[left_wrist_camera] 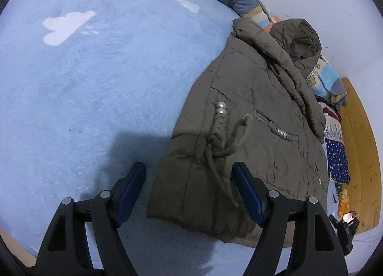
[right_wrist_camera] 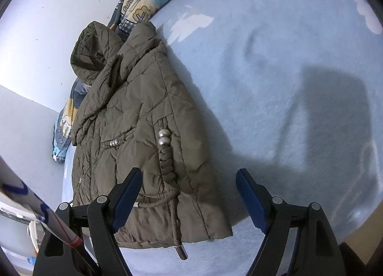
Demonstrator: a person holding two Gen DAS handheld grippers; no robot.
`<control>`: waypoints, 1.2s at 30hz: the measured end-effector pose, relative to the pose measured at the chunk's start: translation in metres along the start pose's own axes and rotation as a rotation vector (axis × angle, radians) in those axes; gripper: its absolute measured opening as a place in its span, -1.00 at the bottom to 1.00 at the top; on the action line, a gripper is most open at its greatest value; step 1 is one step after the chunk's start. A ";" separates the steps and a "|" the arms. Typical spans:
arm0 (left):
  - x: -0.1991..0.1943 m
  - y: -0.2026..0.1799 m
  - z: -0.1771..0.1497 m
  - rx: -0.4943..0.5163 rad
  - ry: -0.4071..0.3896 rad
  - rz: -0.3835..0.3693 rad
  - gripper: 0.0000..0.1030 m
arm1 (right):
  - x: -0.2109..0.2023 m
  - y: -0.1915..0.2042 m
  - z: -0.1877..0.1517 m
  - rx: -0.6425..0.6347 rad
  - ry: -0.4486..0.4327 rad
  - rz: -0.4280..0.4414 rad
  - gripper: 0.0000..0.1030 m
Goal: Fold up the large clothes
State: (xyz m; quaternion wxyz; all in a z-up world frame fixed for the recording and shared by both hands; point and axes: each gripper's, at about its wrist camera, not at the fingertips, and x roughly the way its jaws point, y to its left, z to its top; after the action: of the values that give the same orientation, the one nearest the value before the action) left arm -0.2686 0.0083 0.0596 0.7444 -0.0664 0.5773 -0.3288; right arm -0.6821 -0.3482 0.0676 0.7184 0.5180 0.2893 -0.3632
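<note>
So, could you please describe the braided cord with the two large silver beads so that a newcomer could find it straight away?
Start at the light blue bed cover, where an olive padded hooded jacket lies folded. On the jacket's top panel, near its hem, runs the braided cord. Unlike the row of smaller beads further in, it carries two large silver beads at its upper end.

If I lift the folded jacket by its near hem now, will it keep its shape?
Probably not. The puffy quilted jacket looks soft, so it would likely sag and unfold. Its shiny shell may slip between the pads. The loose drawcord with a metal tip would probably dangle. Both the left gripper and the right gripper are open.
</note>
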 end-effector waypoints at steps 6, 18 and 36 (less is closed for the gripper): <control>0.006 -0.010 -0.006 0.038 -0.005 -0.034 0.45 | 0.020 0.000 -0.015 0.059 0.075 0.086 0.67; -0.012 -0.052 -0.029 0.280 -0.137 0.088 -0.56 | 0.006 0.067 -0.040 -0.326 -0.088 -0.189 -0.60; -0.043 -0.047 -0.050 0.221 -0.176 0.085 -0.28 | -0.057 0.041 -0.051 -0.217 -0.185 -0.162 -0.64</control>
State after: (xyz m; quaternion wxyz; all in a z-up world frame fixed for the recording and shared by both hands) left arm -0.3383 0.0099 0.1006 0.8083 0.0119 0.4722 -0.3516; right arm -0.6828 -0.2792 0.1194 0.7620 0.3768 0.3003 -0.4327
